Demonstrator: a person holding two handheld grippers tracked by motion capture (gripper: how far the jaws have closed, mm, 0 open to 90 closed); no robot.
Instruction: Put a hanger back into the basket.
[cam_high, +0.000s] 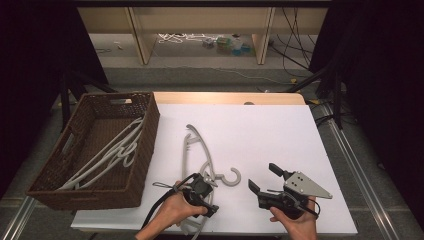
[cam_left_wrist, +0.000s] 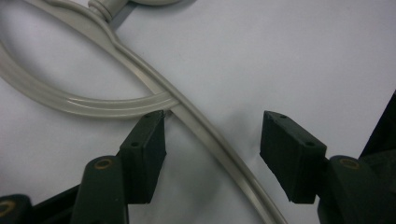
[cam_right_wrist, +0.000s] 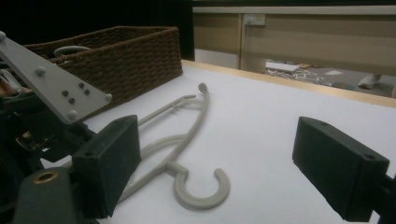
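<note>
- Your work surface is the white rectangular table (cam_high: 270, 135), with a strip of pale wood showing along its far edge.
- At the table's left edge stands the dark brown woven wicker basket (cam_high: 145, 145), open at the top, with a cut-out handle in its far wall.
- Inside that basket several light grey plastic hangers (cam_high: 107, 155) lie in a loose pile, leaning from the near left corner toward the far right wall.
- On the table, just to the right of the basket, lies flat the light grey plastic clothes hanger (cam_high: 192, 145) that you are working on. Its curved arm runs away from you, and its hook (cam_high: 231, 177) curls open to the right, between your two hands.
- Your right gripper (cam_high: 262, 180) hovers near the table's front edge, just right of the hook and apart from it. Its jaws are spread wide with nothing between them.
- Your left gripper (cam_left_wrist: 212, 154) sits over the near end of the hanger, pointing down at the table. One arm of the hanger (cam_left_wrist: 219, 144) runs between its jaws. The jaws stand partly spread; the left pad's tip is right at the hanger where its two bars meet, while the right pad is clear of it, so there is no pinch.
</note>
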